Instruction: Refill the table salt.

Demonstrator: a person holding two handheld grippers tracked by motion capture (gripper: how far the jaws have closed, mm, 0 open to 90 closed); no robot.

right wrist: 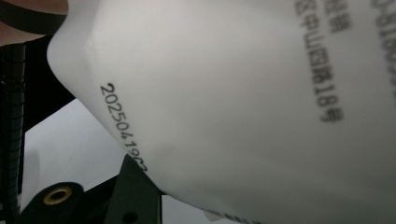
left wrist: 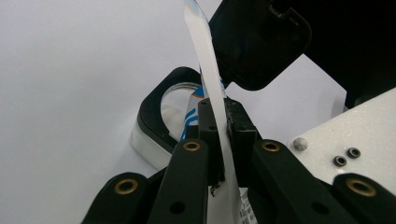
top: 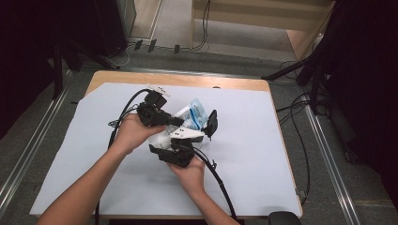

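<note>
Two grippers hold a soft plastic pouch above the middle of the table.

The left gripper (left wrist: 219, 135) pinches the pouch (top: 191, 117) by its thin flat edge; the right gripper (top: 199, 133) grips its white body, jaws partly apart. Light, floppy and probably slippery, so the sealed edge is the best hold. The white sheet (top: 263, 159) leaves open room all around.

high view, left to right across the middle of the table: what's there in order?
Person's left hand → left gripper, shut on the pouch's edge → white-and-blue pouch → far black jaw of the right gripper at the pouch's right side → bare white table cover.
</note>
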